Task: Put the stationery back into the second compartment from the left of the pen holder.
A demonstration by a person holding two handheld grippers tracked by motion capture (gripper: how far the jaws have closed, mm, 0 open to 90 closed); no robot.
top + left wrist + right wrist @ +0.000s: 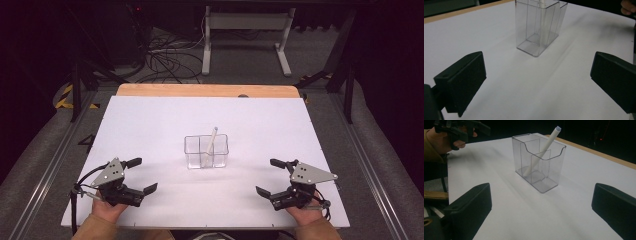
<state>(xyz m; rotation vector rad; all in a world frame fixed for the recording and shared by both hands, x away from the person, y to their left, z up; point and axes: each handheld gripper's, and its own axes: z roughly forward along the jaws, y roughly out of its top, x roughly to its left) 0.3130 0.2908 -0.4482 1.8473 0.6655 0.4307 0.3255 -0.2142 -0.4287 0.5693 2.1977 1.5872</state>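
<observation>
Clear box (pixel 206 151) holding white stick (pixel 209 145) | between left gripper (pixel 141 175), right gripper (pixel 267 177) | both agape, empty

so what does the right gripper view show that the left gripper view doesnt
Right gripper view: the white stick's full length, leaning in the clear divided container with its tip past the rim, plus the left hand-held gripper farther off. Left gripper view: a person's fingertips at the top right corner, and the stick cut off by the frame's top edge. Both: the container on the white table, seen between wide-open black jaws.
</observation>
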